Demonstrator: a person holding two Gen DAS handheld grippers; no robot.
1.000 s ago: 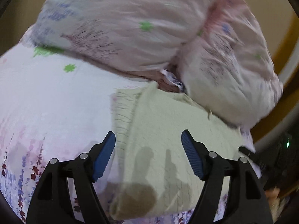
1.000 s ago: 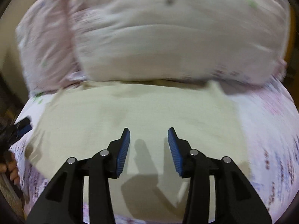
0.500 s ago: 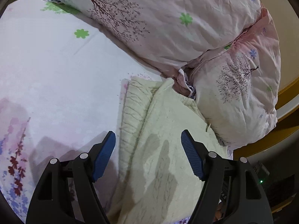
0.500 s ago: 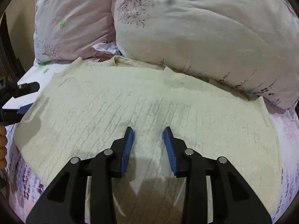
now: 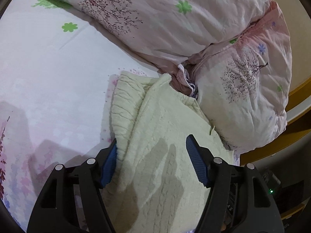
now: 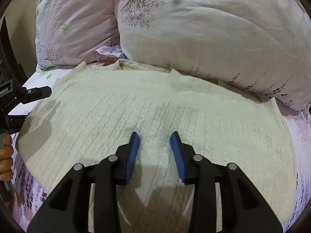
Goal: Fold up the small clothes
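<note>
Hovering over a bed, I hold my left gripper [image 5: 151, 155] with its jaws spread wide across the folded side of a cream cable-knit sweater [image 5: 163, 136]; my left blue pad touches the sweater's ribbed edge, and nothing is pinched. In the left wrist view the floral bedsheet [image 5: 48, 81] fills the left of the frame, the sweater runs from centre down to the bottom, and two pillows [image 5: 175, 19] lie across the top and right. A wooden bed frame [image 5: 268, 147] shows at the right edge.

In the right wrist view my left gripper [image 6: 38, 93] pokes in at the far left, with my hand [image 6: 5, 155] on its handle below. The sweater [image 6: 136, 112] lies spread flat across the middle of the frame, its neckline up against the pillows [image 6: 213, 29]. My right gripper [image 6: 155, 145] sits low at centre over the knit, jaws parted with a moderate gap, gripping nothing.
</note>
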